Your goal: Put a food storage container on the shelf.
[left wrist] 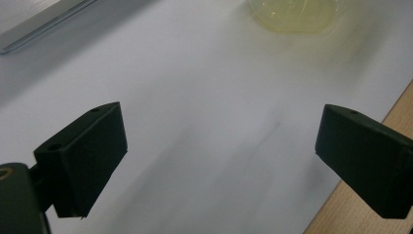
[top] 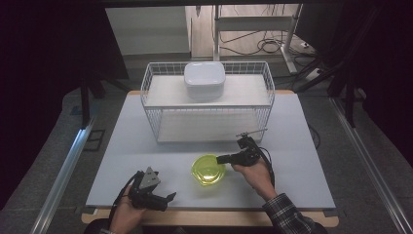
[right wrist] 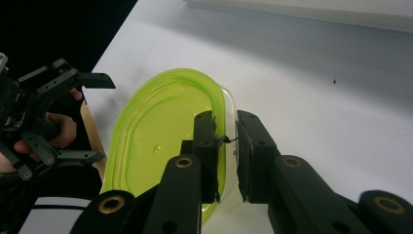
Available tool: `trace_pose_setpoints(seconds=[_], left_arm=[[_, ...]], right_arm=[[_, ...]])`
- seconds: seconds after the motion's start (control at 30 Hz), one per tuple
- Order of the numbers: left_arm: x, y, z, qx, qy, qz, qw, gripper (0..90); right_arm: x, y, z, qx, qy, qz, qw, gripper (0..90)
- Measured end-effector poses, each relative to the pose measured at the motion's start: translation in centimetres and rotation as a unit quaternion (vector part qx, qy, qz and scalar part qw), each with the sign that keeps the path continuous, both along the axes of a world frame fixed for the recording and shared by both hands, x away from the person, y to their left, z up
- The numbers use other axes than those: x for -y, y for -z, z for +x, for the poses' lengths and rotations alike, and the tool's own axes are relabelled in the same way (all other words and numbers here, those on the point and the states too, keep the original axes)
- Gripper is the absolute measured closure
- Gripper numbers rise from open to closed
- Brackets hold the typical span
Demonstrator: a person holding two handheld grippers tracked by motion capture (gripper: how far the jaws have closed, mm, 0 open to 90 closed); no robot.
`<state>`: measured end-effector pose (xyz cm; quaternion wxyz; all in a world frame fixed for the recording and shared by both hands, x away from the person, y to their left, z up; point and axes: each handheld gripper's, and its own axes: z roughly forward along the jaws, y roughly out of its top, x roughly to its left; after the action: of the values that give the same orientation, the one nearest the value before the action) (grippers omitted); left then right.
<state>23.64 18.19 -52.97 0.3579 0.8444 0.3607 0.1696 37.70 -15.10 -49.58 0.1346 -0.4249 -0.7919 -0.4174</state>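
Resting near the front edge of the tabletop (top: 292, 146), the left gripper (top: 165, 199) is held with its fingers (left wrist: 87, 161) spread wide and nothing between them; only bare tabletop is seen in the gap in the left gripper view. Just beyond it, at the middle of the tabletop, a green-lidded container (top: 208, 169) is set flat. Its right rim is pinched by the right gripper (right wrist: 226, 146), whose fingers (right wrist: 207, 146) are drawn narrow, one on the green lid and one outside the clear wall. Farther back, well apart from the container, a white wire rack (top: 151, 114) is stood on the tabletop, and a white lidded box (top: 204, 79) is carried on its upper shelf.
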Motion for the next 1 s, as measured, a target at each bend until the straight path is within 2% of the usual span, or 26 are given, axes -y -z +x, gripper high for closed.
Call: trace_pose_setpoints(seconds=[0.07, 0.13, 0.27, 0.63, 0.8, 0.83, 0.9, 1.0], left_arm=[[0.0, 0.0, 0.0, 0.0, 0.0, 0.001, 1.0, 4.6], [0.0, 0.0, 0.0, 0.0, 0.0, 0.001, 1.0, 4.6], [0.0, 0.0, 0.0, 0.001, 0.0, 0.003, 1.0, 4.6], [0.0, 0.0, 0.0, 0.001, 0.0, 0.003, 1.0, 4.7], [0.1, 0.0, 0.0, 0.0, 0.001, 0.005, 1.0, 4.7], [0.1, 0.0, 0.0, 0.0, 0.002, 0.007, 1.0, 4.7], [0.1, 0.1, 0.0, 0.0, 0.002, 0.008, 1.0, 4.7], [0.1, 0.1, 0.0, -0.001, 0.002, 0.008, 1.0, 4.7]], right_arm=[[0.0, -0.1, 0.0, -0.001, -0.003, 0.001, 1.0, 80.1], [0.1, -0.2, 0.0, -0.012, -0.004, 0.01, 0.9999, 80.6], [0.2, -0.2, 0.0, -0.03, -0.007, 0.038, 0.9988, 81.5], [0.9, -0.8, 0.1, -0.016, 0.009, 0.052, 0.9985, 82.6], [1.0, -0.7, 0.3, -0.013, 0.007, 0.047, 0.9988, 81.7], [1.0, -0.6, 0.5, -0.011, 0.008, 0.039, 0.9991, 80.7], [1.1, -0.3, 0.8, -0.004, 0.022, 0.017, 0.9996, 78.6], [1.3, 0.3, 1.1, -0.002, 0.04, 0.007, 0.9992, 73.0]])
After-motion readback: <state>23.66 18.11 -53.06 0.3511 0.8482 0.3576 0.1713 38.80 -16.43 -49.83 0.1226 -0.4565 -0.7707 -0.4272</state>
